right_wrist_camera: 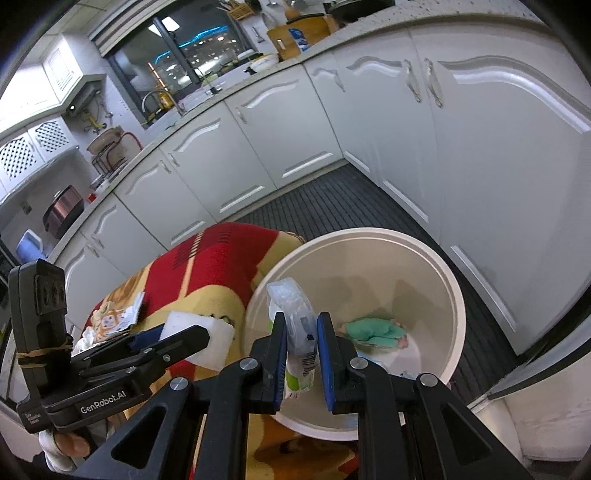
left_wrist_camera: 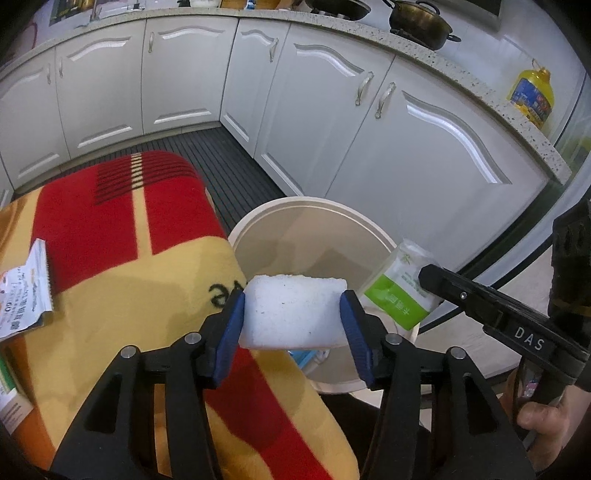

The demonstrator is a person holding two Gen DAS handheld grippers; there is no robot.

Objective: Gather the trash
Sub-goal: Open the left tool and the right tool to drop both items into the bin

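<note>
- White kitchen cabinets (left_wrist_camera: 325, 122) are curving behind a cream trash bin (right_wrist_camera: 436, 266) beside a red-and-yellow blanket (left_wrist_camera: 110, 221).
- Left gripper (left_wrist_camera: 291, 314) is pinching a white foam block (left_wrist_camera: 291, 310) near the bin's rim.
- Right gripper (right_wrist_camera: 301, 354) is clamping a green-and-white tissue packet (right_wrist_camera: 295, 321) over the bin.

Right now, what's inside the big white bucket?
Inside the white bucket lies a crumpled green cloth on some pale paper. The right gripper and its wrapper hide the rest.

home kitchen | white cabinets (left_wrist_camera: 184, 74) | countertop pots (left_wrist_camera: 421, 22) | sink faucet (right_wrist_camera: 162, 98)
</note>
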